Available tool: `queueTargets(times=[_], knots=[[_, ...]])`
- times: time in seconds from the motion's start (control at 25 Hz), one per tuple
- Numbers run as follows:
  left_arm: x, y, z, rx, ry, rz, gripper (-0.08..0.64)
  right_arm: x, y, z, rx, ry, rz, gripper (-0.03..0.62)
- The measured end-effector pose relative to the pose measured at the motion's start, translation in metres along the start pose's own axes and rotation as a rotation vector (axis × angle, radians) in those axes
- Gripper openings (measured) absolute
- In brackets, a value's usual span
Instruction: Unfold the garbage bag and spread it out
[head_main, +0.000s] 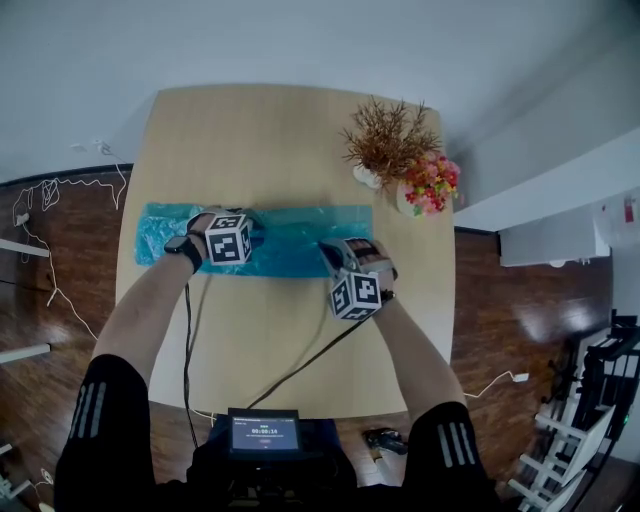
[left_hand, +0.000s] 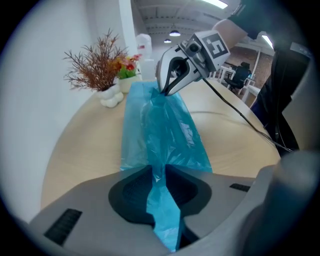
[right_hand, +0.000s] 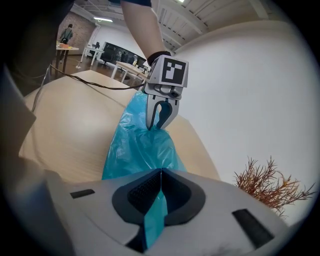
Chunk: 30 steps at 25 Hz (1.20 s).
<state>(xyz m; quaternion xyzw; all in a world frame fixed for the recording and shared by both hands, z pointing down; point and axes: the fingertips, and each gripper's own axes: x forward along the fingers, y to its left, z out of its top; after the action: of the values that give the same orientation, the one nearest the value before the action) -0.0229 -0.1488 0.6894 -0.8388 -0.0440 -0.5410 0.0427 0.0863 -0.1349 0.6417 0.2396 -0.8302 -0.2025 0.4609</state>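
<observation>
- The garbage bag (head_main: 290, 240) is still a long, narrow blue strip. It lies flat across the middle of the table (head_main: 290, 140), and in the head view its long axis runs from left to right.
- The left gripper (head_main: 256, 238) has its jaws pressed together on a thin pleat of the blue film, a little left of the strip's middle. A free part of the bag continues past it toward the table's left edge.
- The right gripper (head_main: 330, 256) is fully closed on another fold, near the right end of the strip.
- In each gripper view I see the other gripper straight ahead, along the strip, so both grips sit on the same long axis and face each other.
- In my judgement the bag must be opened across this axis, away from me or toward me, because the strip is already stretched along its length.
- A dried plant (head_main: 390, 135) and a flower pot (head_main: 430, 185) stand just beyond the right end. I would therefore take care on the far right side.
</observation>
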Motion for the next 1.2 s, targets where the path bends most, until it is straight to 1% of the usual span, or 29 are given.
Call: queueTargets(times=[0.16,0.2,0.28,0.32,0.36,0.44,0.56,0.64,0.72,0.76,0.8,0.88,0.96,1.08,1.12,1.16,1.2], knots=[[-0.002,0.001,0.006,0.032,-0.01,0.042,0.029,0.001,0.0,-0.007,0.019,0.013,-0.004,0.014],[-0.003,0.002,0.007,0.042,-0.011,0.058,0.028,0.002,0.001,-0.008,0.03,0.017,0.0,0.025],[-0.005,0.003,0.009,0.06,-0.011,0.092,0.021,0.002,0.003,-0.01,0.063,0.014,0.02,0.081],[-0.006,0.004,0.01,0.071,-0.009,0.11,0.021,0.001,0.003,-0.009,0.086,0.005,0.031,0.096],[-0.007,0.005,0.01,0.084,-0.007,0.131,0.02,0.0,0.002,-0.007,0.114,-0.008,0.038,0.124],[-0.01,0.006,0.011,0.115,-0.001,0.182,0.019,-0.005,-0.006,-0.001,0.174,-0.041,0.036,0.155],[-0.015,0.007,0.012,0.19,0.025,0.277,0.018,-0.016,-0.023,0.014,0.224,-0.085,0.018,0.155],[-0.018,0.007,0.012,0.238,0.048,0.335,0.018,-0.02,-0.032,0.026,0.205,-0.098,0.017,0.155],[-0.02,0.006,0.011,0.274,0.076,0.38,0.011,-0.02,-0.037,0.039,0.164,-0.101,0.03,0.155],[-0.021,0.005,0.009,0.291,0.095,0.401,0.009,-0.019,-0.038,0.044,0.145,-0.099,0.045,0.17],[-0.021,0.005,0.006,0.309,0.116,0.422,0.009,-0.017,-0.036,0.049,0.128,-0.094,0.067,0.183],[-0.026,0.002,0.006,0.346,0.144,0.461,0.008,-0.011,-0.029,0.054,0.091,-0.069,0.126,0.183],[-0.03,-0.004,0.009,0.373,0.153,0.484,0.008,-0.003,-0.018,0.052,0.055,-0.025,0.19,0.183],[-0.034,-0.015,0.014,0.393,0.15,0.498,0.008,0.006,-0.003,0.043,-0.003,0.053,0.262,0.181],[-0.034,-0.019,0.015,0.395,0.148,0.501,0.008,0.007,0.002,0.042,-0.024,0.066,0.277,0.146],[-0.035,-0.022,0.016,0.39,0.142,0.501,0.008,0.007,0.006,0.042,-0.041,0.072,0.287,0.089],[-0.034,-0.025,0.017,0.376,0.127,0.496,0.008,0.006,0.01,0.042,-0.053,0.074,0.291,0.056]])
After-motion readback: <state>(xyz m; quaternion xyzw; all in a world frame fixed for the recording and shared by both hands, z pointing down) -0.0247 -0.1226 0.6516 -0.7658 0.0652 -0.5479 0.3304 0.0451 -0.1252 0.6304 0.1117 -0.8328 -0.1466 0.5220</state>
